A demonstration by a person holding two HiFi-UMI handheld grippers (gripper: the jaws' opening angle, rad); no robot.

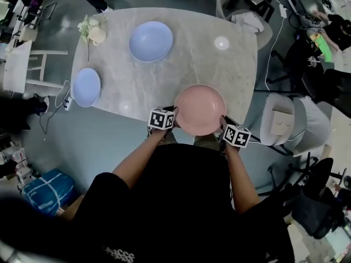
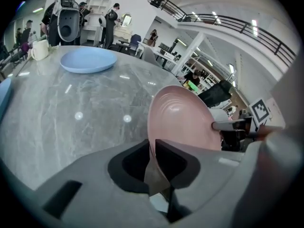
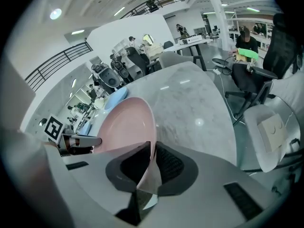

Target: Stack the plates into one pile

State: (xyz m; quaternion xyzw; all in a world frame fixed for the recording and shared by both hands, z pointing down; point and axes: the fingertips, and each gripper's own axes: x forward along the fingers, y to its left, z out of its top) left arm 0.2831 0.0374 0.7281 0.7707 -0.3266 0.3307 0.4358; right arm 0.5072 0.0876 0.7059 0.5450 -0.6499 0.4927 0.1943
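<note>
A pink plate (image 1: 200, 109) hangs over the near edge of the marble table (image 1: 230, 70), gripped from both sides. My left gripper (image 1: 174, 115) is shut on its left rim, my right gripper (image 1: 222, 126) on its right rim. The left gripper view shows the pink plate (image 2: 183, 120) edge-on between the left gripper (image 2: 152, 151) pads. In the right gripper view the pink plate (image 3: 126, 127) rim is pinched by the right gripper (image 3: 153, 152). A large blue plate (image 1: 151, 41) lies at the far middle, a smaller blue plate (image 1: 86, 86) at the left edge.
A white cup with flowers (image 1: 94, 33) stands at the table's far left corner. A padded white chair (image 1: 285, 122) sits close to the table's right side, another chair (image 1: 247, 15) beyond the far edge. A blue bag (image 1: 46, 190) lies on the floor at the left.
</note>
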